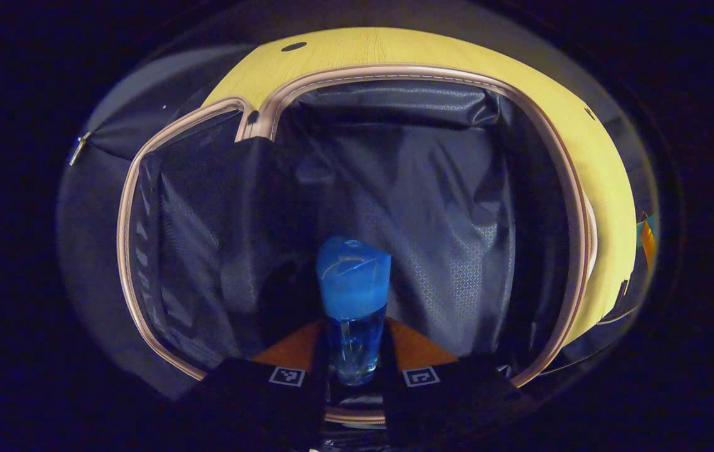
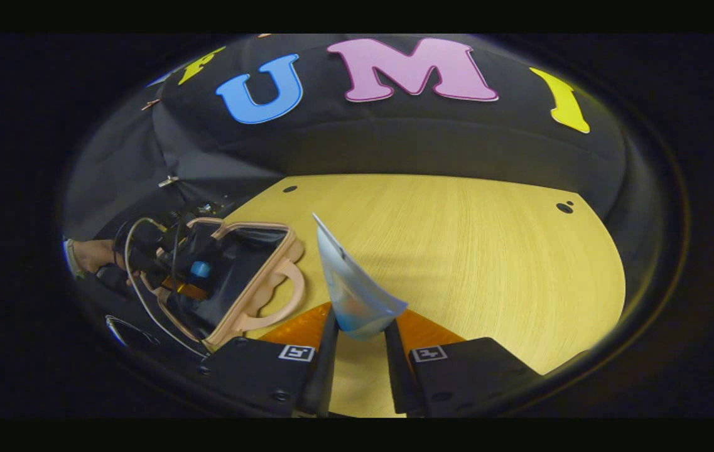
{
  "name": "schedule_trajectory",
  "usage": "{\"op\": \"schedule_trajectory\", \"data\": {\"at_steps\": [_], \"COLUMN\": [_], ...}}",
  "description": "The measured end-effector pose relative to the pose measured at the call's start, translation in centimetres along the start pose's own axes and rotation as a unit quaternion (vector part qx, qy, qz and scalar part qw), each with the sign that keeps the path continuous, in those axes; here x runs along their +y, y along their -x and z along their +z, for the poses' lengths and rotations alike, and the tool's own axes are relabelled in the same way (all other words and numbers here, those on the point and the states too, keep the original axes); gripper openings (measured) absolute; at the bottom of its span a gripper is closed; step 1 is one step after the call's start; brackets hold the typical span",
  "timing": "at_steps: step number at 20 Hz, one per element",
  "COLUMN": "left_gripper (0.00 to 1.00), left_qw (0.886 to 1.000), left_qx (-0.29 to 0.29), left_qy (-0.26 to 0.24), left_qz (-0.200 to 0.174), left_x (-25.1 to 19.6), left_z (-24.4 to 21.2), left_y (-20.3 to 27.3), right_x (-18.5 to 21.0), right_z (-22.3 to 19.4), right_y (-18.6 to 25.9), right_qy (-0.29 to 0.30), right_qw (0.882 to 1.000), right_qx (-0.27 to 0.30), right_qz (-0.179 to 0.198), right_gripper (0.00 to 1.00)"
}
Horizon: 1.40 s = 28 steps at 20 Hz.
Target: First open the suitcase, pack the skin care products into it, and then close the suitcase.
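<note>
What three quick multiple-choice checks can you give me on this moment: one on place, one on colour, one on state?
1. Where is the left tool holding its bottle?
A. Over the open suitcase, above its dark lining
B. On the bare table, far from the suitcase
C. Against the booth wall

2. What colour is the bottle's cap?
A. Red
B. Blue
C. White

3. What is the state of the right tool?
A. Open and empty
B. Shut on a silvery tube
C. Shut on the suitcase handle

Answers: 1 A, the left gripper view looks past the bottle into the lined interior. 2 B, the cap shows blue above a clear body. 3 B, both fingers press the tube's lower end over the wooden table.
</note>
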<state>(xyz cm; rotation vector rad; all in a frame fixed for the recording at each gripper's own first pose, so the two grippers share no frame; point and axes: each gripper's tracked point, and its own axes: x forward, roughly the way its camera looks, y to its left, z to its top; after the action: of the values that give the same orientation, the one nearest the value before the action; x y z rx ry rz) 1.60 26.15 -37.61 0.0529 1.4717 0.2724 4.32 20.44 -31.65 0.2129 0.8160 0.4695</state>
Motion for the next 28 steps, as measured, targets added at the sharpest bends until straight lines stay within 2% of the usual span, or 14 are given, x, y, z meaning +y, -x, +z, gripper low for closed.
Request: {"op": "schedule_trajectory", "data": {"at_steps": [1,4,6,7,9,13,16,18,20,23,24,26,27,28], "left_gripper": [0.40,0.48,0.57,0.73,0.91,0.94,0.95,0.95,0.96,0.96,0.96,0.96,0.96,0.96], "left_qw": [1.000,0.999,0.996,0.994,0.984,0.960,0.946,0.946,0.947,0.946,0.944,0.942,0.942,0.942], "left_qx": [-0.005,-0.041,-0.079,-0.107,-0.178,-0.273,-0.307,-0.307,-0.303,-0.286,-0.284,-0.282,-0.278,-0.273], "left_qy": [0.002,0.000,0.000,-0.002,-0.006,0.032,0.079,0.093,0.111,0.154,0.166,0.183,0.189,0.196], "left_qz": [-0.003,-0.015,-0.029,-0.029,-0.027,-0.062,-0.072,-0.044,-0.015,-0.002,0.001,0.005,0.006,0.010], "left_x": [0.1,0.1,-0.4,-0.1,0.7,3.4,8.2,12.3,16.0,20.1,21.2,22.7,23.5,24.2], "left_z": [-0.3,-0.2,0.6,1.1,2.8,2.7,1.0,-1.0,-2.9,-5.7,-6.5,-8.0,-8.5,-9.1], "left_y": [0.0,0.7,2.3,3.3,6.7,12.8,14.9,14.8,14.6,13.7,13.4,13.1,12.8,12.4], "right_x": [0.7,3.2,5.3,6.5,9.4,17.0,20.6,21.7,22.1,22.7,22.6,22.3,22.4,22.6], "right_z": [-0.2,-0.6,-0.8,-0.8,-0.5,-2.4,-4.9,-7.8,-9.3,-11.0,-11.6,-11.7,-11.4,-11.0], "right_y": [0.2,0.2,-0.1,-0.2,-0.5,-2.1,-5.0,-7.8,-9.6,-10.2,-10.2,-10.4,-10.4,-10.5], "right_qy": [0.006,0.032,0.045,0.048,0.045,0.009,-0.029,-0.044,-0.066,-0.102,-0.114,-0.130,-0.140,-0.147], "right_qw": [1.000,0.999,0.998,0.998,0.997,0.985,0.972,0.959,0.948,0.937,0.932,0.927,0.924,0.922], "right_qx": [0.003,0.016,0.024,0.028,0.036,0.114,0.183,0.258,0.301,0.333,0.344,0.352,0.356,0.358], "right_qz": [0.002,0.009,0.020,0.030,0.057,0.128,0.147,0.113,0.079,0.041,0.029,0.014,0.008,0.006], "right_gripper": [0.41,0.41,0.41,0.41,0.41,0.41,0.41,0.41,0.41,0.41,0.47,0.41,0.35,0.42]}}
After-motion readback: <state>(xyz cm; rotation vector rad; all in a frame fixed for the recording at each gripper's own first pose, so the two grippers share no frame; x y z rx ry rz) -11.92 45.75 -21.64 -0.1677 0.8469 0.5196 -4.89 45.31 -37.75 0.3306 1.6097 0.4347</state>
